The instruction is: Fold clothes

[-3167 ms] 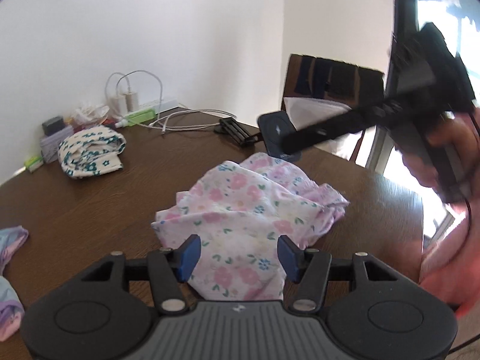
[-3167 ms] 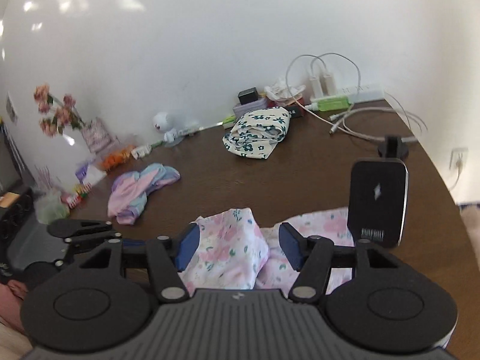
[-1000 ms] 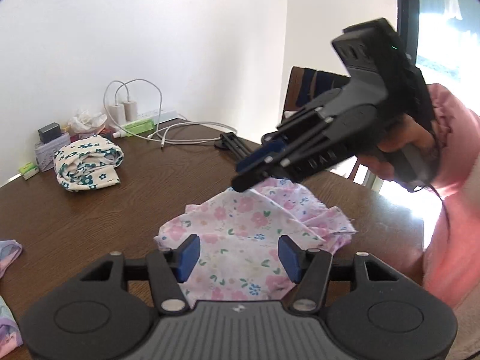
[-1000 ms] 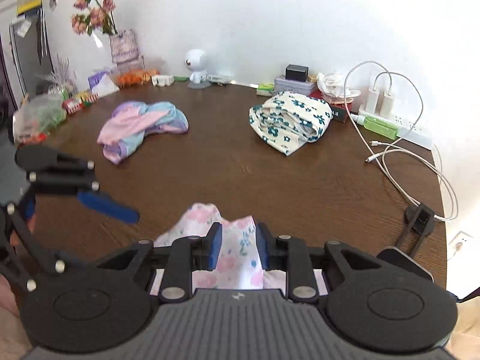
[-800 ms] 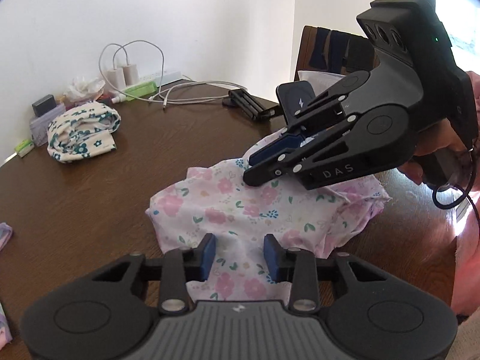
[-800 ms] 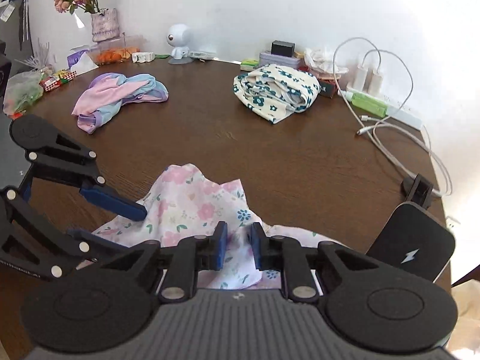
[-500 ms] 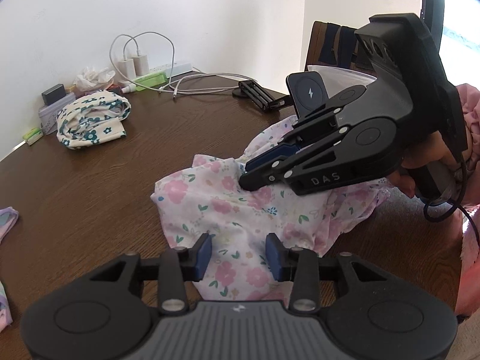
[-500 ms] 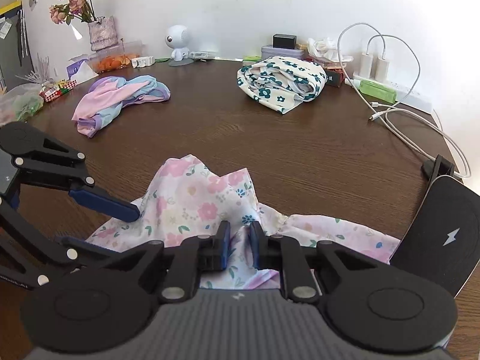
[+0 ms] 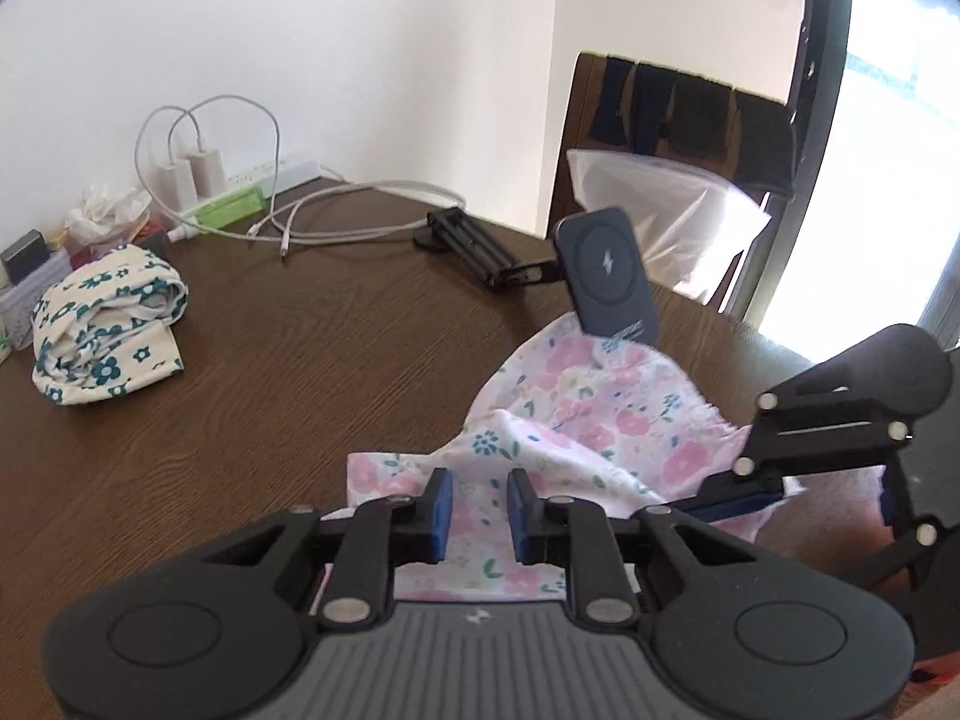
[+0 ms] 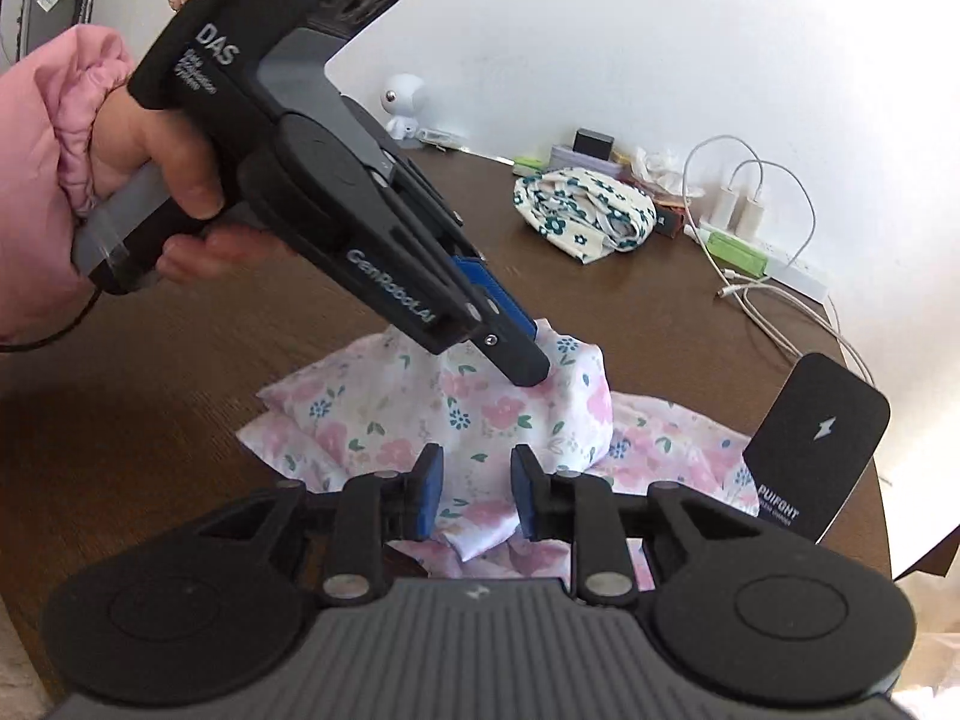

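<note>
On the dark wooden counter (image 9: 252, 360), the pink floral garment (image 10: 456, 414) serves as landmark; everything else is placed from it. Left of it in the right wrist view, a hand (image 10: 150, 156) in a pink sleeve (image 10: 36, 150) steers the left gripper (image 10: 519, 354) down onto the raised hump of the garment. Its fingers are closing, and in its own view cloth lies between them without the pads visibly pressing yet. The right gripper (image 10: 474, 495) sits at the garment's near edge, fingers opening slightly, fabric bunched in the gap but not clearly pinched. The garment is crumpled, so I cannot tell its long axis; both grippers are on it, the left higher on the hump. Beyond the garment the counter is bare up to a folded cream floral cloth (image 10: 585, 210). Right of the garment, just beside its edge, a charger stand (image 10: 816, 450) crowds any spreading that way, and the counter's rim follows close behind.
</note>
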Tool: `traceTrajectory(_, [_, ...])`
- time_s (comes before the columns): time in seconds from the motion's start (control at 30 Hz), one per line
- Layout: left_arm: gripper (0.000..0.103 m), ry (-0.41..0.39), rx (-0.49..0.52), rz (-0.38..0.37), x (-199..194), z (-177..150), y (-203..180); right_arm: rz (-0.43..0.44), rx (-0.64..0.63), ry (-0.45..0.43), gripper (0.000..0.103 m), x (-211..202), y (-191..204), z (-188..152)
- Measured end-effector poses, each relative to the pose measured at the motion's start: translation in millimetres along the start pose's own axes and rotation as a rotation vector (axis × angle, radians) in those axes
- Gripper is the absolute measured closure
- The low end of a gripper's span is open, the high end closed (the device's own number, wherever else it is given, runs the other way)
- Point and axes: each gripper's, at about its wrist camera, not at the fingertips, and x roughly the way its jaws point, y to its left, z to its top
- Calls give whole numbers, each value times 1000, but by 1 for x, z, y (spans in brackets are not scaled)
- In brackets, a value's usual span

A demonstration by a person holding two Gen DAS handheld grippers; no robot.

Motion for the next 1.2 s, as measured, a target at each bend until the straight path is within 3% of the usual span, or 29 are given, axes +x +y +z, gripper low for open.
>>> traceTrajectory(0.07, [85,18,-20,-6,9,-4,3,11,42,13,79,7,-2,-6])
traceTrajectory(0.2, [81,-47,-78,7,-13,-10,8,42,132,-14,78,4,-12,-10])
traceTrajectory(0.23, [69,-75,-99,17,-24,-12,10,51,157,-29,76,0,-16,-9])
traceTrajectory(0.27, [52,-107,-126,28,-36,-15,12,40,184,-59,66,-8,-20,-9])
traceTrajectory(0.3, [46,-137,-159,42,-48,-19,13,28,212,-90,55,-16,-24,-8])
traceTrajectory(0.33, [39,-158,-192,52,-58,-23,16,16,240,-120,51,-24,-29,-8])
traceTrajectory(0.47, [32,-175,-351,38,-82,-48,29,-39,303,-190,46,-42,-34,-9])
traceTrajectory(0.53, [32,-170,-424,5,-84,-59,36,-44,329,-182,39,-38,-34,-10])
traceTrajectory(0.7, [30,-141,-577,-47,-76,-79,50,-11,442,-146,32,-16,-36,-12])
traceTrajectory(0.83, [31,-108,-669,-99,-60,-88,62,-28,434,-136,25,-3,-29,-7])
traceTrajectory(0.9, [32,-88,-693,-113,-52,-89,64,-61,419,-104,27,4,-27,-5])
traceTrajectory(0.97, [35,-81,-697,-121,-48,-89,64,-72,423,-75,41,11,-28,-5])
traceTrajectory(1.03, [36,-76,-704,-125,-45,-87,65,-64,446,-47,67,18,-32,-7])
traceTrajectory(1.2, [37,-77,-707,-135,-40,-83,64,-19,510,-10,79,28,-45,-17])
